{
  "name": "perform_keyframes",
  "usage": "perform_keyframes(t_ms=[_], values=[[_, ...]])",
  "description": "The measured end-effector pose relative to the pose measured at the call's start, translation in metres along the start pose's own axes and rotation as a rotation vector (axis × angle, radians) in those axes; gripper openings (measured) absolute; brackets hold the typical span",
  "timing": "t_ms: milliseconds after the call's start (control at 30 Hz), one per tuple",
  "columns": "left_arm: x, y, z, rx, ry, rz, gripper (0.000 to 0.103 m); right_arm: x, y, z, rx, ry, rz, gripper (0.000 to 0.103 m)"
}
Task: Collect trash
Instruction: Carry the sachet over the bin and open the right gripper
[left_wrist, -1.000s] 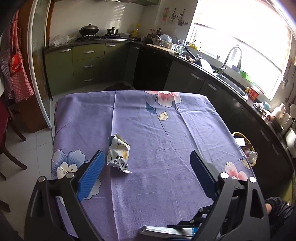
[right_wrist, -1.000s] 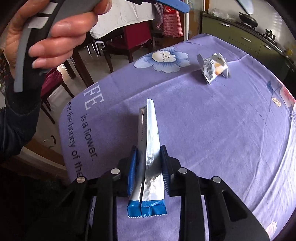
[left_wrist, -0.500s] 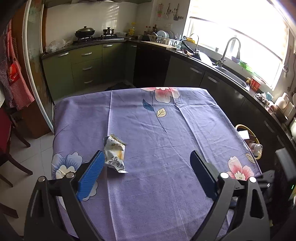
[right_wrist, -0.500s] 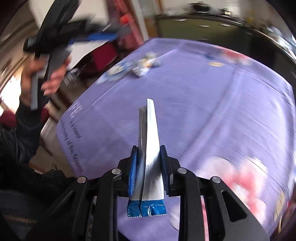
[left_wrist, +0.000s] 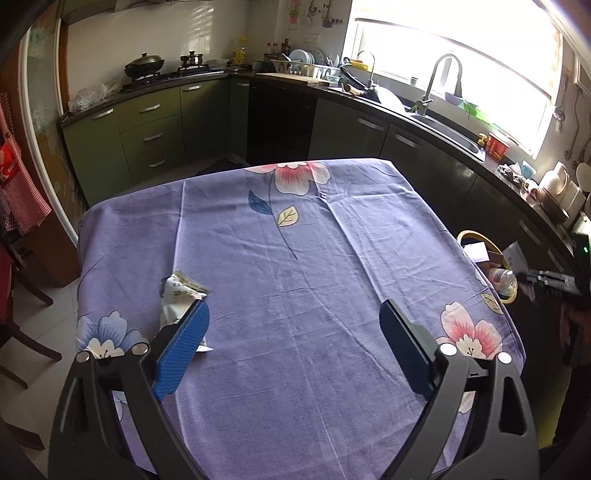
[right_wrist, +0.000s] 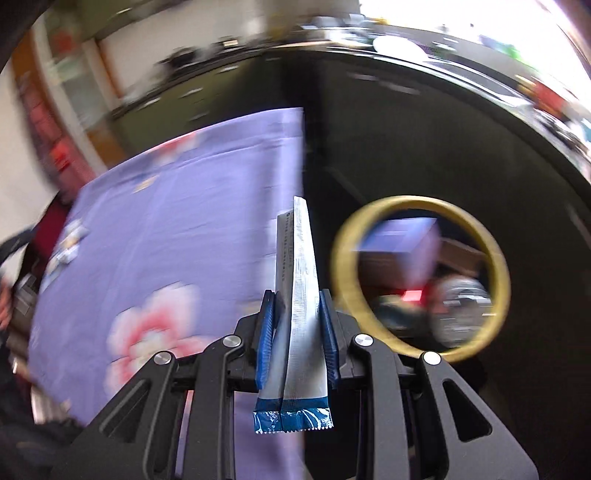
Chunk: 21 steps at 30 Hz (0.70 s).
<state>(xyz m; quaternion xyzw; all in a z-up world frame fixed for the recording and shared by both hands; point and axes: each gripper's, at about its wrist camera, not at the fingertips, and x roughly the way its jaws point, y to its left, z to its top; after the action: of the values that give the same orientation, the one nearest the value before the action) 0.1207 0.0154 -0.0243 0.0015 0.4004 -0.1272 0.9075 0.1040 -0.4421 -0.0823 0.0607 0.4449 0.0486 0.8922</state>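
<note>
on the tablecloth (left_wrist: 295, 280) one wrapper (left_wrist: 177, 299); left jaws released, right jaws grasping one sachet (right_wrist: 301, 295).

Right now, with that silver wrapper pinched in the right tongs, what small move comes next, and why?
Probably carry the wrapper a little further right, over the bin, then let go. The right tongs grip it beside the table edge, and the bin's yellow rim is not yet under it.
</note>
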Motion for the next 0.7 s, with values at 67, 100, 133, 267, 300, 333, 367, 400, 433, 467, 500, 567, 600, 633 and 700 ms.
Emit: perform_keyframes(t_ms=[67,100,133,267,300,333,367,400,433,467,500,567,600,633,700], values=[[0.003,-0.005,0.002,0.008,0.005,-0.006,0.089,0.009,-0.034,0.010,0.059,0.002,-0.072,0.025],[0.005,-0.007,0.003,0.011,0.008,-0.008,0.089,0.013,-0.051,0.014,0.093,0.005,-0.093,0.025],[0.006,-0.009,0.003,0.015,0.010,-0.011,0.089,0.017,-0.066,0.016,0.123,0.011,-0.107,0.025],[0.012,-0.015,0.004,0.027,0.023,-0.011,0.089,0.046,-0.099,0.028,0.191,0.049,-0.161,0.026],[0.014,-0.015,0.004,0.028,0.027,-0.011,0.089,0.052,-0.106,0.030,0.207,0.055,-0.165,0.027],[0.016,-0.015,0.005,0.029,0.031,-0.010,0.089,0.057,-0.110,0.032,0.219,0.058,-0.174,0.030],[0.017,-0.015,0.005,0.030,0.034,-0.009,0.089,0.063,-0.115,0.033,0.234,0.063,-0.182,0.032],[0.018,-0.016,0.005,0.031,0.037,-0.008,0.089,0.069,-0.123,0.035,0.250,0.069,-0.183,0.041],[0.019,-0.016,0.005,0.033,0.040,-0.006,0.089,0.071,-0.128,0.036,0.270,0.067,-0.188,0.044],[0.020,-0.015,0.005,0.033,0.041,-0.005,0.089,0.070,-0.129,0.035,0.280,0.057,-0.194,0.046],[0.020,-0.015,0.004,0.034,0.043,-0.002,0.090,0.068,-0.127,0.034,0.281,0.050,-0.196,0.046],[0.022,-0.013,0.004,0.032,0.046,0.003,0.090,0.059,-0.124,0.031,0.279,0.029,-0.179,0.046],[0.023,-0.012,0.003,0.028,0.048,0.006,0.090,0.053,-0.118,0.028,0.273,0.018,-0.164,0.046],[0.025,-0.011,0.003,0.024,0.050,0.008,0.091,0.044,-0.109,0.023,0.266,0.007,-0.151,0.047],[0.027,-0.007,0.000,0.015,0.055,0.016,0.091,0.029,-0.092,0.016,0.247,-0.021,-0.121,0.049]])
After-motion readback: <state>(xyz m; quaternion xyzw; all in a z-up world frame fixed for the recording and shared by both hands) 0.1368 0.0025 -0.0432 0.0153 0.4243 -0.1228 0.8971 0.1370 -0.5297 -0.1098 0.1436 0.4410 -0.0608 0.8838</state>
